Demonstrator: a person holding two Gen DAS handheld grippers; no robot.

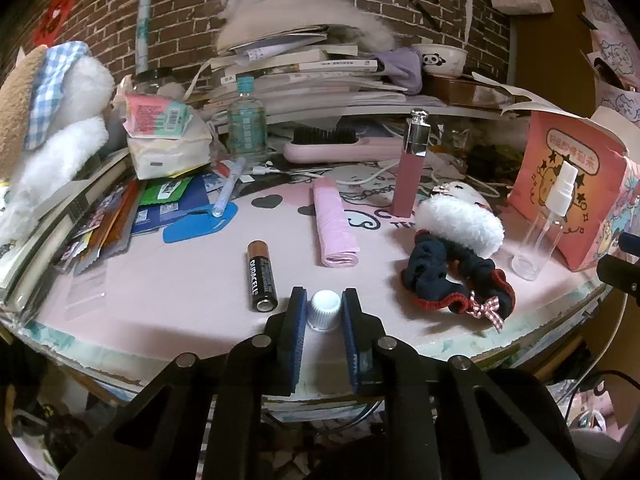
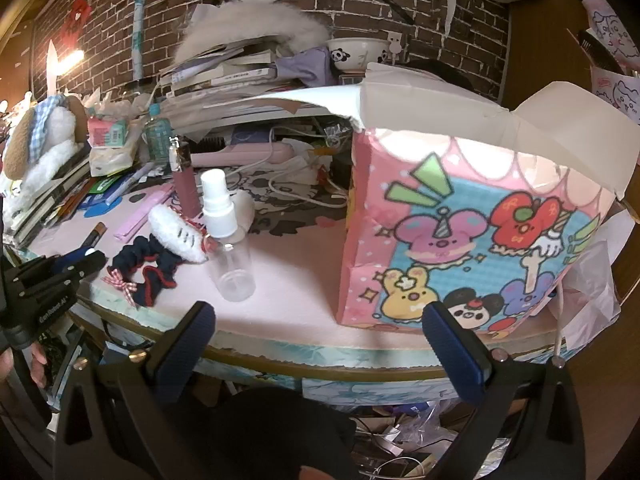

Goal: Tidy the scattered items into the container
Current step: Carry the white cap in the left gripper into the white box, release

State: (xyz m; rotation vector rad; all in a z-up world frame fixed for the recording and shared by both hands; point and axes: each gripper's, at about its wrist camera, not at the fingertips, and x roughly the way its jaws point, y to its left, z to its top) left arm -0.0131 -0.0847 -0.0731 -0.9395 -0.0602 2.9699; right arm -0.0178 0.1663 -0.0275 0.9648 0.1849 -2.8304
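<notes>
The left gripper (image 1: 324, 312) pinches a small white-capped bottle (image 1: 324, 310) at six o'clock, near the table edge. It looks light, stiff and ribbed, so a grip across the cap should hold. The right gripper (image 2: 316, 344) is spread wide, empty. A battery (image 1: 261, 276) lies just beside at ten o'clock; the scrunchie (image 1: 452, 280) at two is soft. The pink box (image 2: 460, 224) stands farther right.

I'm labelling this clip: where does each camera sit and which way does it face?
Left wrist: on the left gripper, facing the brick wall across the table; its jaws clamp a white cap.
Right wrist: on the right gripper, jaws open, facing the pink box.
Shared: spray bottle, scrunchie, battery.
</notes>
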